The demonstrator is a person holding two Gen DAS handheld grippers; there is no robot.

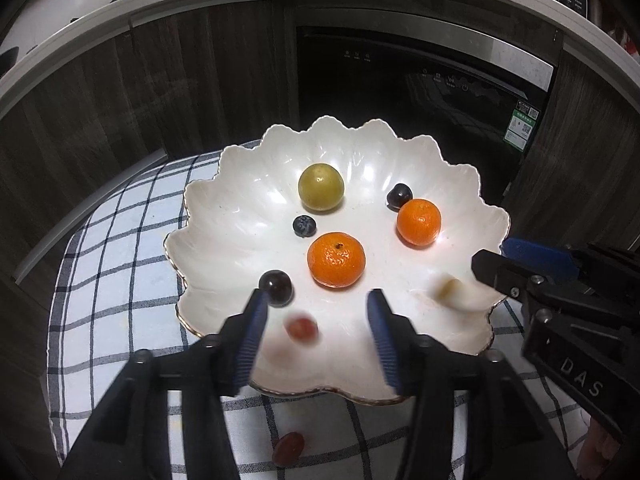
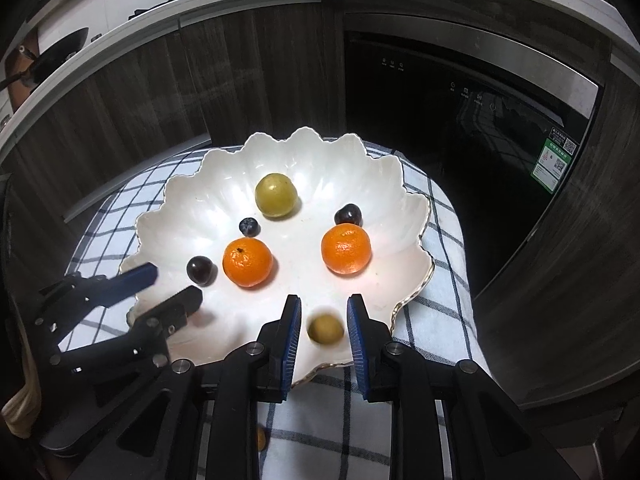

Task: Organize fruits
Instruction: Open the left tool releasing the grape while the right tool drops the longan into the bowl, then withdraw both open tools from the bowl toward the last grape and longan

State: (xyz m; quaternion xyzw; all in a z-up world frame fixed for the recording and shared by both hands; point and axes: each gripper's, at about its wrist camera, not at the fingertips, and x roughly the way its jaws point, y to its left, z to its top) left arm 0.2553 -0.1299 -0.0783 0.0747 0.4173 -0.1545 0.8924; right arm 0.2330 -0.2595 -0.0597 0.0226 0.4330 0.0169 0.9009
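A white scalloped bowl point(image 1: 224, 216) point(image 2: 188, 200) sits on a checked cloth. In it lie two mandarins point(image 1: 336, 259) point(image 1: 419, 221), a green plum point(image 1: 321, 187), a blueberry point(image 1: 304, 225) and two dark cherries point(image 1: 275, 287) point(image 1: 399, 196). My left gripper point(image 1: 318, 312) is open over the bowl's near rim; a blurred red grape point(image 1: 303, 329) is in mid-air between its fingers. My right gripper point(image 2: 324, 312) is open over the bowl's near right rim; a blurred small yellow-green fruit point(image 2: 325, 330) is between its fingers, touching neither. The right gripper shows in the left wrist view point(image 1: 496, 264), the left in the right wrist view point(image 2: 168, 284).
Another red grape point(image 1: 288, 448) lies on the checked cloth point(image 1: 120, 240) in front of the bowl. A small orange fruit point(image 2: 261, 438) lies on the cloth under my right gripper. Dark wood cabinets and a black built-in appliance point(image 1: 420, 92) stand behind.
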